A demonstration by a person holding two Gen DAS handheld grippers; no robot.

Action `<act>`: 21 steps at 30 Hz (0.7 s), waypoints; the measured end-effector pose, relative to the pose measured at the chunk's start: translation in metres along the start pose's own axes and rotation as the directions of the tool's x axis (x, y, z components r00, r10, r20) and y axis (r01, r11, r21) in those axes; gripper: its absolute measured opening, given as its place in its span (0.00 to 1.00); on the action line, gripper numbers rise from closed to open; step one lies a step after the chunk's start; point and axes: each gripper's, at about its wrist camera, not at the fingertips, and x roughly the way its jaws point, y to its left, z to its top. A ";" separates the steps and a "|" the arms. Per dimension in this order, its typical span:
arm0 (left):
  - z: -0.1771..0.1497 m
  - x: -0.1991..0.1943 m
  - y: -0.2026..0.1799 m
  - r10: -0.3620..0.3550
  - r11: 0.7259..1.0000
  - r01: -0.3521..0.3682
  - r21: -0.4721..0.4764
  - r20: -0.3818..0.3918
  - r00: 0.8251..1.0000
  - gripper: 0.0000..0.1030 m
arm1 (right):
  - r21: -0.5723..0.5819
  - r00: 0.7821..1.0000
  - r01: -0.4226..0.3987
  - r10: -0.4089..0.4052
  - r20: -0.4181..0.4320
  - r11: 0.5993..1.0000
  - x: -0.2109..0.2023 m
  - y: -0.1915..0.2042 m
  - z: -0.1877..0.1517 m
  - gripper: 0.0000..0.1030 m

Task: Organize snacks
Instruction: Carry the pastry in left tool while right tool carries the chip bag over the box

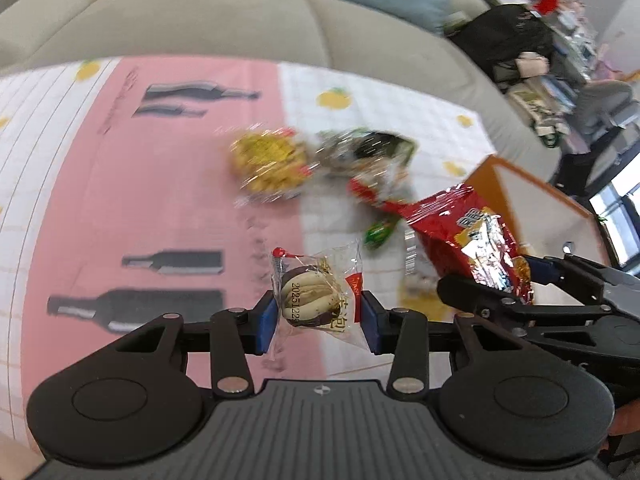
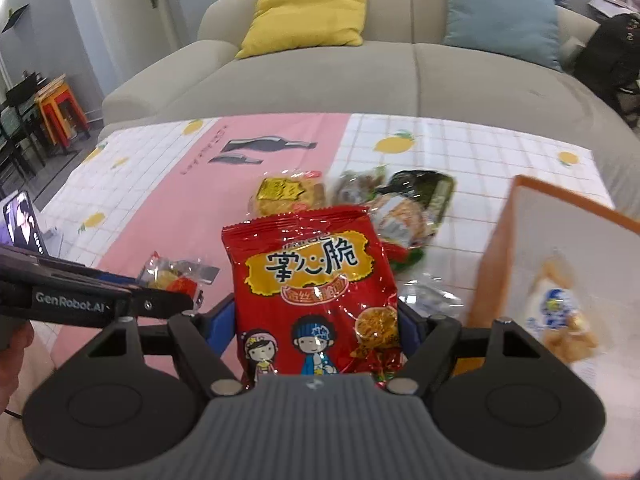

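Note:
My left gripper [image 1: 319, 317] is shut on a clear-wrapped pastry [image 1: 310, 295] and holds it above the pink and white tablecloth [image 1: 152, 200]. My right gripper [image 2: 316, 320] is shut on a red snack bag [image 2: 316, 288] with yellow lettering, held upright; the bag also shows in the left wrist view [image 1: 472, 240]. An orange-rimmed box [image 2: 560, 248] stands at the right with a snack packet [image 2: 560, 320] inside. A pile of loose snacks lies mid-table: a yellow packet [image 2: 286, 196], a dark green packet [image 2: 424, 192] and others.
A grey sofa [image 2: 360, 76] with a yellow cushion [image 2: 308, 12] and a blue cushion [image 2: 500, 8] runs behind the table. A phone [image 2: 22, 220] stands at the table's left edge. Coloured stools [image 2: 60, 108] stand at far left.

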 end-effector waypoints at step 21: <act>0.059 0.041 -0.184 -0.204 0.929 0.207 0.307 -0.041 0.978 0.47 | 0.115 0.969 0.248 -0.249 -0.003 0.962 -0.087 -0.145 0.003 0.73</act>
